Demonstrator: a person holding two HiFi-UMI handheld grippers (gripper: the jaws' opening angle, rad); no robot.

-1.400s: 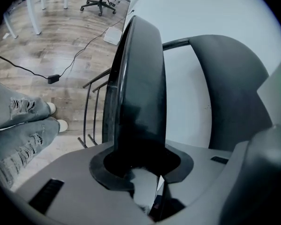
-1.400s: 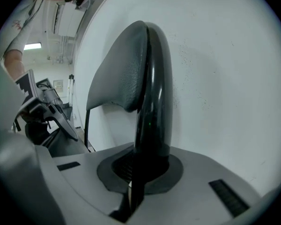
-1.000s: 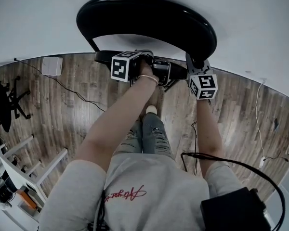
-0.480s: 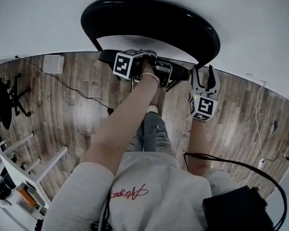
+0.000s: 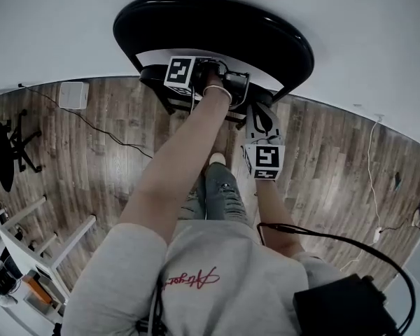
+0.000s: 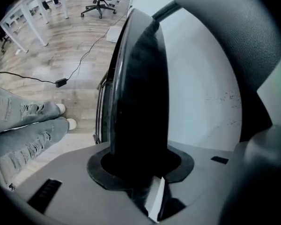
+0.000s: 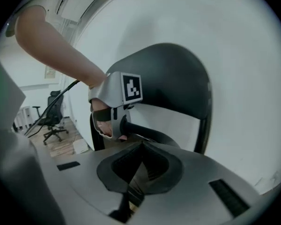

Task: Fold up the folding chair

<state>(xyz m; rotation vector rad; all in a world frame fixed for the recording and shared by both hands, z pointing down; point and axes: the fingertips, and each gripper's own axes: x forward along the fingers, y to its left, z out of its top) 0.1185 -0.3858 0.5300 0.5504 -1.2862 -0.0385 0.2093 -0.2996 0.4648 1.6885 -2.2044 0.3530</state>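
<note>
Room: wood plank floor (image 5: 91, 138) running up to a plain white wall (image 5: 49, 26).
Far left: a black office chair (image 5: 7, 145) and white table legs (image 5: 49, 236), both well apart from me.
Left of floor: a small white box (image 5: 73, 94) at the foot of the wall, with a thin cable (image 5: 112, 135) trailing across the planks near it.
Folding chair (image 5: 217, 23): straight ahead of me against the wall. Its curved black backrest (image 7: 178, 74) is on top and the black seat (image 6: 140, 78) is below it.
My left gripper (image 5: 231, 93): pointing steeply down at the near edge of the seat. Its jaws have just been closing and now clamp on that edge, and the dark seat fills the whole gap between them.
My legs: jeans (image 5: 220, 194) and one light shoe (image 5: 219, 159), right below the seat in the head view.
My right gripper (image 5: 260, 114): just to the right of the left one, near the chair but clear of it. Its jaws have just been closing and now meet with nothing between them.
Far right: a pale cord (image 5: 373, 166) lying on the floor, and a black box (image 5: 343, 303) at my hip.
</note>
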